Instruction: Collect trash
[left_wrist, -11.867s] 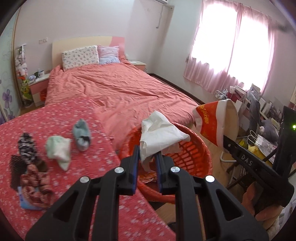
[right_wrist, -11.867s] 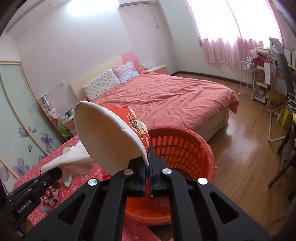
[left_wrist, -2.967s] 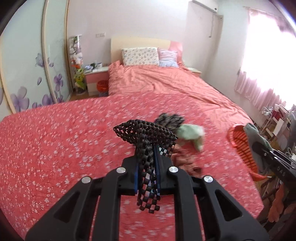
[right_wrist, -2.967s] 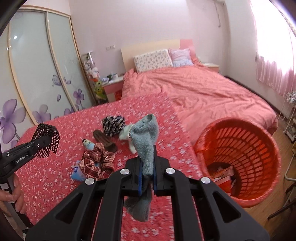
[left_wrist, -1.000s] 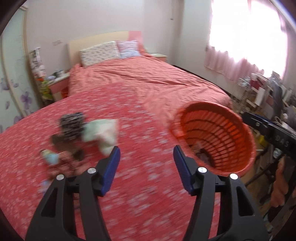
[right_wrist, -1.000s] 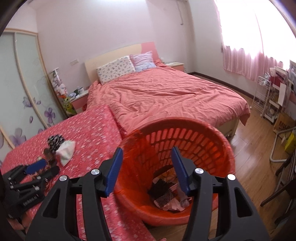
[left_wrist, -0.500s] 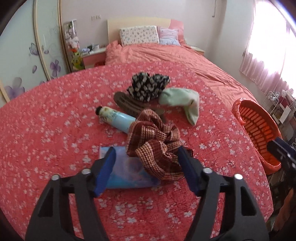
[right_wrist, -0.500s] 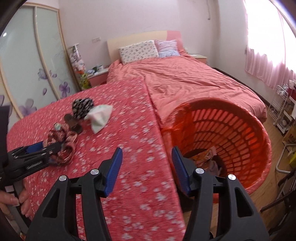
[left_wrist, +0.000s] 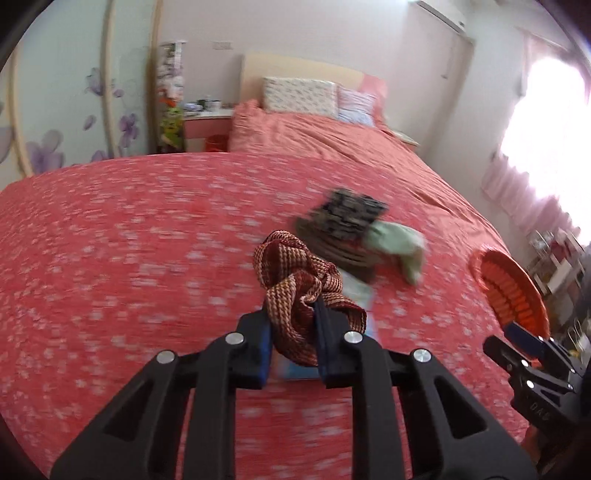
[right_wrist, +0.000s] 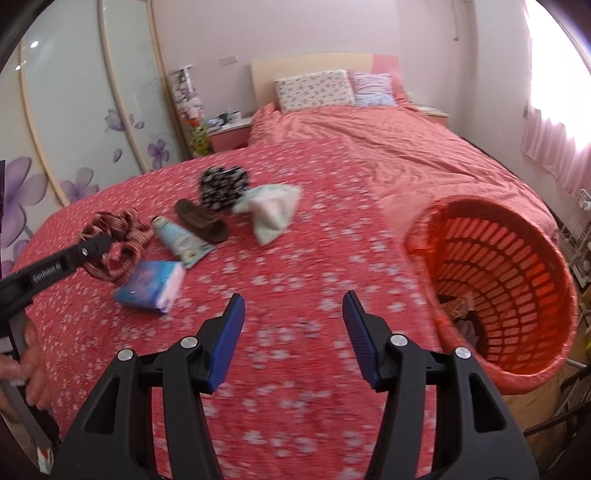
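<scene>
The left tongs are closing on the red checked scrunchie, while the right tongs are standing open, holding nothing.

Red-brown woven scrunchie bunched between my left gripper's closing jaws. Blue-pink packet flat on red floral cover, tube lying beside it. Brown slipper, black-white patterned cloth and pale green sock clustered behind. Orange slotted basket at cover's right edge, tilted, scraps inside.
</scene>
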